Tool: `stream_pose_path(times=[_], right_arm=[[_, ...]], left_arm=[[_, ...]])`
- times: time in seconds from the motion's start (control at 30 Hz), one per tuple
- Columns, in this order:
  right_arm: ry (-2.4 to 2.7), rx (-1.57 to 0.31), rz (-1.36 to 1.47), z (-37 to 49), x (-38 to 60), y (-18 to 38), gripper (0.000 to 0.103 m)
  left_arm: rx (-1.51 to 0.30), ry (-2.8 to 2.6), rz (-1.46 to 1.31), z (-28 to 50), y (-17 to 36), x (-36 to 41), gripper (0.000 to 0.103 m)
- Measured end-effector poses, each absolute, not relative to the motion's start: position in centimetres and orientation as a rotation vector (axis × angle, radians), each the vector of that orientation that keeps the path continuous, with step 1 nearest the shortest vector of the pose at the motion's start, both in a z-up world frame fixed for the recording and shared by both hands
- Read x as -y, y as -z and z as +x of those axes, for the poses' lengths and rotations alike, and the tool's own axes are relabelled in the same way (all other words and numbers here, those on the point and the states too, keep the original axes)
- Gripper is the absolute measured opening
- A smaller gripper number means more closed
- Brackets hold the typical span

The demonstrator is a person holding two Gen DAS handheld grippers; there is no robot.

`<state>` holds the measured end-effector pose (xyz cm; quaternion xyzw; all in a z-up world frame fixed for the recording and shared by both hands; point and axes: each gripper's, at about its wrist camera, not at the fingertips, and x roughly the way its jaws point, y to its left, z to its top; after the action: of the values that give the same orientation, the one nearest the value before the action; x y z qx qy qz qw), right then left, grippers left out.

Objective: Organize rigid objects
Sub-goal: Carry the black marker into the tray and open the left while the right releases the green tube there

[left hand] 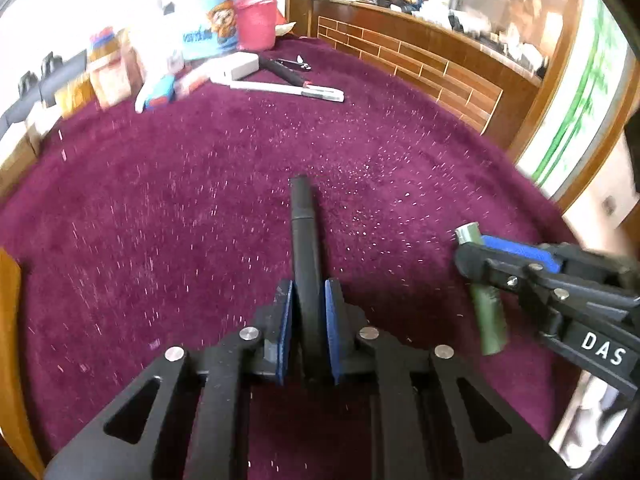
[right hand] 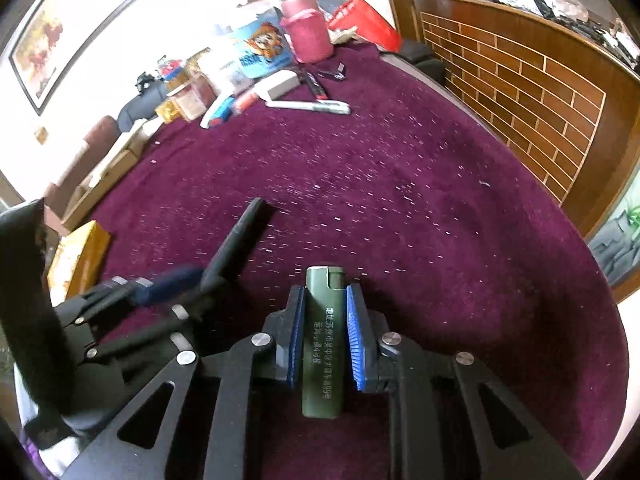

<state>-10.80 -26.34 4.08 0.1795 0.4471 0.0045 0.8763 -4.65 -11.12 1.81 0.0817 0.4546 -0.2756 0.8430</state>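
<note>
My left gripper [left hand: 308,292] is shut on a black pen [left hand: 304,240] that sticks forward above the purple tablecloth [left hand: 200,200]. My right gripper [right hand: 326,296] is shut on an olive-green lighter [right hand: 323,340] with printed characters, held upright between the blue pads. In the left wrist view the right gripper [left hand: 476,252] shows at the right edge with the lighter [left hand: 486,316]. In the right wrist view the left gripper [right hand: 188,280] shows at the left with the black pen [right hand: 236,240].
At the table's far side lie a white pen [left hand: 288,90], a white box [left hand: 240,68], a red-and-black pen [left hand: 284,72], nail clippers [left hand: 296,64], a pink bottle [left hand: 256,16] and several boxes [left hand: 108,76]. A wooden counter [left hand: 440,64] curves along the right. A yellow box [right hand: 76,256] lies at the left.
</note>
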Motion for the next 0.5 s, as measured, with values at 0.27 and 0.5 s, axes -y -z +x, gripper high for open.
stream_pose_path(times=[0.27,0.5], right_arm=[[-0.142,-0.894,0.390,-10.6,21.8,-6.2,0.018],[-0.261,-0.887,0.327,-10.0,14.6,-8.1,0.018]], left_arm=[[-0.882,0.585,-0.028,-6.1,-5.3,4.0,0.012],[-0.790,0.560,-0.145,-8.8,-7.9,-2.8,0.012]])
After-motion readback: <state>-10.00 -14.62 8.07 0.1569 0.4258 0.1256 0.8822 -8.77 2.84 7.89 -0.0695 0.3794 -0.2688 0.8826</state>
